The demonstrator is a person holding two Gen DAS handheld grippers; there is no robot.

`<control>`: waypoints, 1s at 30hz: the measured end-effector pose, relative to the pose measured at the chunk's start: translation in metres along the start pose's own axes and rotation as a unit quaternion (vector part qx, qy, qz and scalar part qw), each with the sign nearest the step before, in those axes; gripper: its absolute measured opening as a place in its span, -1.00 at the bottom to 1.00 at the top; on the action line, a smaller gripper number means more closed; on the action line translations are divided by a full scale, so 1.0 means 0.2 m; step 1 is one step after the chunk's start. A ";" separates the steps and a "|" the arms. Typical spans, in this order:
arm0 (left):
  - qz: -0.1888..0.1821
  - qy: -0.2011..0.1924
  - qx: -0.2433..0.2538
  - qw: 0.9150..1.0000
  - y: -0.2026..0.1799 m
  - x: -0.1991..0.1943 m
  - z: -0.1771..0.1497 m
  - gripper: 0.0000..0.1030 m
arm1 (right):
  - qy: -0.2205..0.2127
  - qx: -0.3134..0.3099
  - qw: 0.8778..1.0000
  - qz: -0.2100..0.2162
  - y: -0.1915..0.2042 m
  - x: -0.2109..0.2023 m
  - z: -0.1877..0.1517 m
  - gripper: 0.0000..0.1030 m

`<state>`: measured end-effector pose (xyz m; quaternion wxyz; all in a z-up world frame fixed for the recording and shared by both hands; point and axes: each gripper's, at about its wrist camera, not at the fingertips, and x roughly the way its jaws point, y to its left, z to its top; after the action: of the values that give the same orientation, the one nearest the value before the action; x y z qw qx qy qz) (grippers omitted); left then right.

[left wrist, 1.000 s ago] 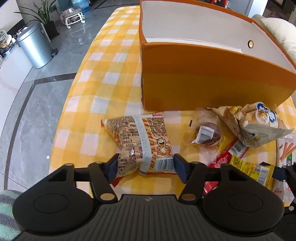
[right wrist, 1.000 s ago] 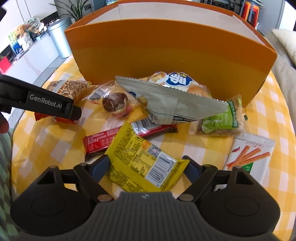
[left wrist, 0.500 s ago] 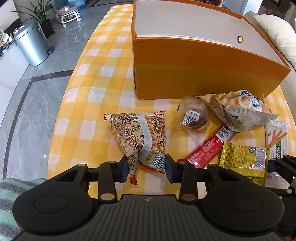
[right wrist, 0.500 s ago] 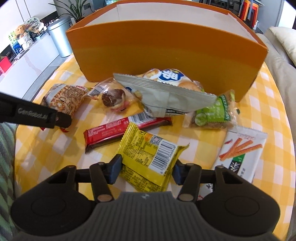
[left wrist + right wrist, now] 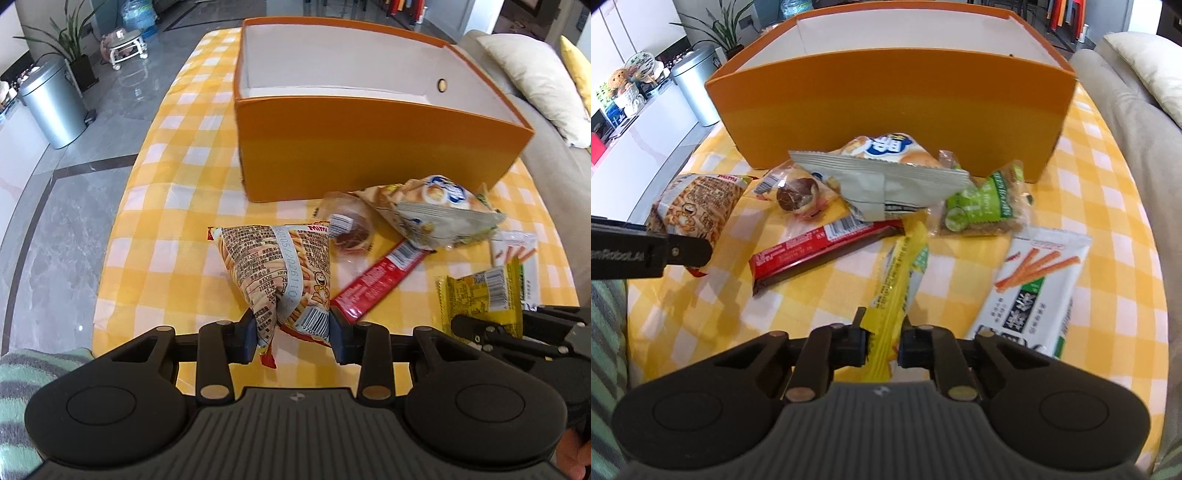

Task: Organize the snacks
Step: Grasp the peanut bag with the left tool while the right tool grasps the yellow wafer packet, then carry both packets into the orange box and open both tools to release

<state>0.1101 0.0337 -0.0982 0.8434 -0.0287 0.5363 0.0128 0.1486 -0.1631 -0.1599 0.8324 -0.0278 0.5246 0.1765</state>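
Left gripper (image 5: 293, 339): jaws narrow, both pads pressed into the near end of the fries bag (image 5: 279, 269). The bag is bunched up between them, its far end toward the box.

Right gripper (image 5: 882, 345): jaws nearly together, clamped on the near end of the yellow packet (image 5: 899, 275). The packet stands on edge between the pads and points away toward the box.

Orange box (image 5: 369, 151): open top, white inside, nothing visible in it. It sits on the far half of the checked tablecloth (image 5: 177, 184).

Loose snacks in front of the box's near wall:
- Puff bag (image 5: 882, 173), close against the wall, partly over the red bar.
- Wrapped chocolate bun (image 5: 796, 195), just left of the puff bag.
- Red bar (image 5: 816, 253), lying slantwise near the table's middle.
- Green cracker pack (image 5: 984, 206), right of the puff bag, near the box's right corner.
- White stick-snack pack (image 5: 1032, 284), flat toward the right edge, just beside the right gripper.

Off the table: steel bin (image 5: 51, 105) on the floor at left; sofa with cushion (image 5: 532, 81) at right.
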 end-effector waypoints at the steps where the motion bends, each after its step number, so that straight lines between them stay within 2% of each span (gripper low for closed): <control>1: -0.002 -0.001 0.001 1.000 -0.01 -0.01 0.00 -0.18 | 0.000 0.004 1.000 -0.002 -0.01 -0.01 -0.01 -0.83; 11: -0.014 -0.024 0.015 1.000 -0.05 -0.14 -0.02 -0.18 | -0.032 0.015 0.999 0.011 -0.03 -0.19 -0.01 -0.85; 20: -0.027 -0.067 0.035 0.997 -0.11 -0.27 0.02 -0.18 | -0.092 0.028 0.995 0.014 -0.06 -0.42 0.03 -0.85; 30: -0.044 -0.115 0.052 0.991 -0.17 -0.38 0.15 -0.18 | -0.159 0.035 0.987 0.015 -0.11 -0.60 0.13 -0.85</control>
<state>0.1069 0.0024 -0.0160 0.8996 -0.0066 0.4338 -0.0494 0.1320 -0.2100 -0.0453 0.9029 0.0374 0.3921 0.1723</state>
